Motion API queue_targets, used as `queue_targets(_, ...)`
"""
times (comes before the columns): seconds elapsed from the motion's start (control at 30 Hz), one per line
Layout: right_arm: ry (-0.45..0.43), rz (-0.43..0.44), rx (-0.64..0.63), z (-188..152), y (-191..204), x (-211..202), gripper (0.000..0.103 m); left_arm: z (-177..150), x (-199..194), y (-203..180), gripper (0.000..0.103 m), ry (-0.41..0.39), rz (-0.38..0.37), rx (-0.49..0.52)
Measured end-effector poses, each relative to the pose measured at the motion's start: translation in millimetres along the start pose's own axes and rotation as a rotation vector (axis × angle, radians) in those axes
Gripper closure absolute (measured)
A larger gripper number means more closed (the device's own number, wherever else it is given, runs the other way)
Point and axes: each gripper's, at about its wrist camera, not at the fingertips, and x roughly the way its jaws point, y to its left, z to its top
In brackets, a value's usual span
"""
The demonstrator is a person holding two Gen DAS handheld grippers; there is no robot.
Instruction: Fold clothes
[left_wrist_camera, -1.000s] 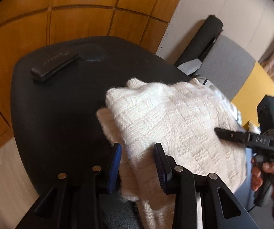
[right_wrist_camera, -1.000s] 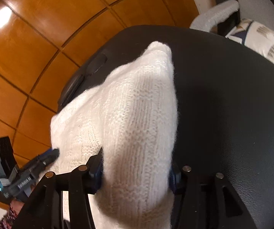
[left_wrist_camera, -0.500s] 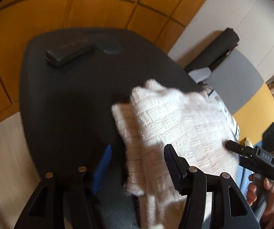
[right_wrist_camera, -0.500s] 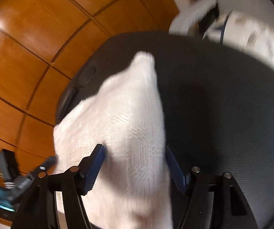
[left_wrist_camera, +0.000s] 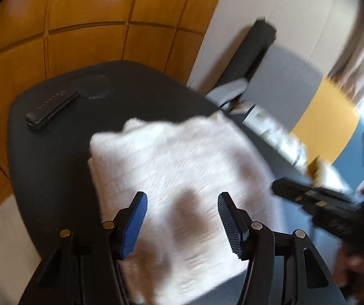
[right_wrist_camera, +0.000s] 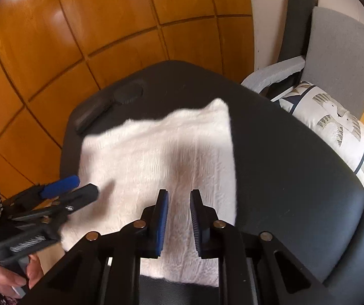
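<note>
The white knit sweater lies folded flat in the middle of the black table. At far left stands a wood-panelled wall; on the table's far left corner rests a dark flat case beside a round disc. The left gripper hangs over the sweater, half open and empty. The right gripper is closing, nothing between its jaws. At right stands a grey armchair with a patterned cushion.
</note>
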Motion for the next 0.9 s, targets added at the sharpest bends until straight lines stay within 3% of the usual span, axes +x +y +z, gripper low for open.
queue_targets(0.07,0.019,-0.017,-0.016,-7,3,8,0.086,-9,9,5,0.044,0.023,0.066,0.040)
queue_targets(0.17,0.040,-0.062,-0.038,-20,4,20,0.089,-19,22,24,0.042,0.048,0.086,0.017)
queue_targets(0.27,0.092,-0.087,-0.020,-34,-4,39,0.089,-29,33,51,0.021,0.076,0.064,-0.064)
queue_targets(0.33,0.073,-0.081,-0.010,-42,-6,42,0.089,-36,41,70,0.010,0.085,0.021,-0.139)
queue_targets(0.47,0.042,-0.057,0.025,-45,-10,36,0.087,-38,33,68,0.010,0.054,0.028,-0.114)
queue_targets(0.67,-0.085,0.004,0.083,-54,-9,-7,0.086,-46,-9,53,0.011,-0.028,0.056,-0.088)
queue_targets(0.77,-0.070,-0.003,0.056,-60,0,-9,0.086,-55,-23,41,0.011,-0.054,0.083,-0.047)
queue_targets(0.9,-0.015,-0.054,0.034,-71,12,4,0.086,-68,-13,31,0.011,-0.014,0.150,-0.008)
